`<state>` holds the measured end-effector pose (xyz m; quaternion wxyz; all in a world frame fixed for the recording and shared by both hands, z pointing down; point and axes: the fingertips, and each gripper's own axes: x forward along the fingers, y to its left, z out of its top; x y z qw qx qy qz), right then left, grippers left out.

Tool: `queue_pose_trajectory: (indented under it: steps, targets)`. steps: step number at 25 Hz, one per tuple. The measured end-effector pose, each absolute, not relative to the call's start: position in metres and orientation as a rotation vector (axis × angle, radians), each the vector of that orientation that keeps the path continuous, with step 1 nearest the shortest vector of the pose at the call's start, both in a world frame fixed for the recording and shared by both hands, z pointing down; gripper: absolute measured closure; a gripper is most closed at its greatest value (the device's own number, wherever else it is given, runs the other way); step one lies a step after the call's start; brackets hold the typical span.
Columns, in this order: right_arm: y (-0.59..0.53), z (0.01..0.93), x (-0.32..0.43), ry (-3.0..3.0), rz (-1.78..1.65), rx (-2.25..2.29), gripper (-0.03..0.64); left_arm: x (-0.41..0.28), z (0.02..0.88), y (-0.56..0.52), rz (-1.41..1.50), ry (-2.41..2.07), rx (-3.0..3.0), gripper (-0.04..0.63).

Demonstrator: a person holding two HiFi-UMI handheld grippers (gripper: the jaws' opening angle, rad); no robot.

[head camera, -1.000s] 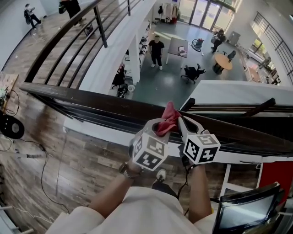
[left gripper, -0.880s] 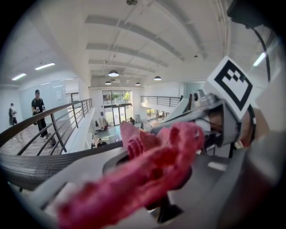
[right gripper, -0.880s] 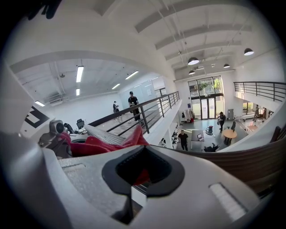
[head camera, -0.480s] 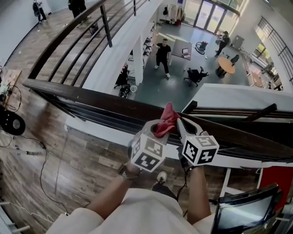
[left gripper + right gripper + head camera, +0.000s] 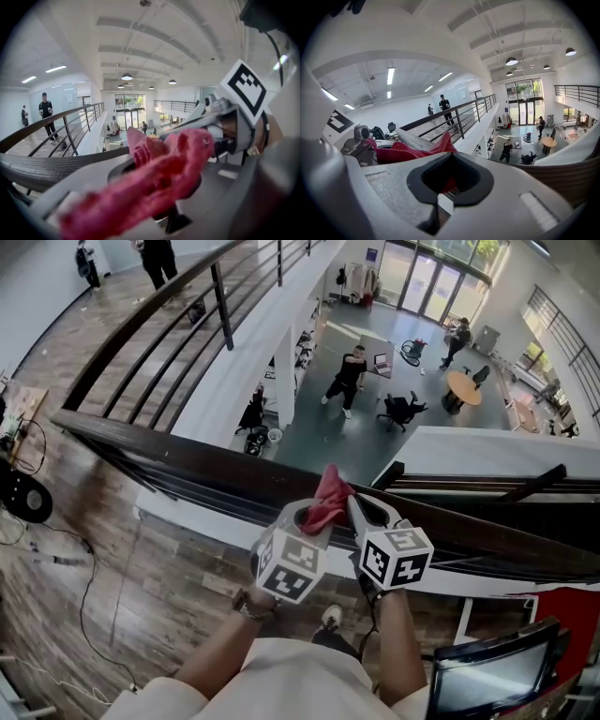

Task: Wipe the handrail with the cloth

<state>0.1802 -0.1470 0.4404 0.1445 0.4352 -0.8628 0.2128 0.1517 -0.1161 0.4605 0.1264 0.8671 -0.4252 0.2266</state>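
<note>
Cloth (image 5: 328, 499) bunched over handrail (image 5: 169, 442) edge, pinched by left gripper (image 5: 306, 514) and right gripper (image 5: 362, 506), bare rail either side.

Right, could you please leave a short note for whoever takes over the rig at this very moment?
Left gripper: jaws shut on the red cloth, which runs through them.
Right gripper: jaws shut on the same cloth, close beside the left.
Things: the cloth is bunched between the two grippers, above the dark handrail; contact with the rail cannot be told.
Done: cloth picked up and brought to the rail; no wiped stretch shows.
Left: press the cloth down and draw it along the rail, probably toward both ends.
</note>
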Motion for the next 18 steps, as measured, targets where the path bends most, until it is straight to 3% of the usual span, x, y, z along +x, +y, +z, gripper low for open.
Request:
queue_pose_trajectory:
  steps: [18]
  targets:
    - [-0.148,0.441,0.118,-2.490,0.605,1.227,0.614,0.090,0.464,-0.118,0.656,-1.291,2.471,0.525]
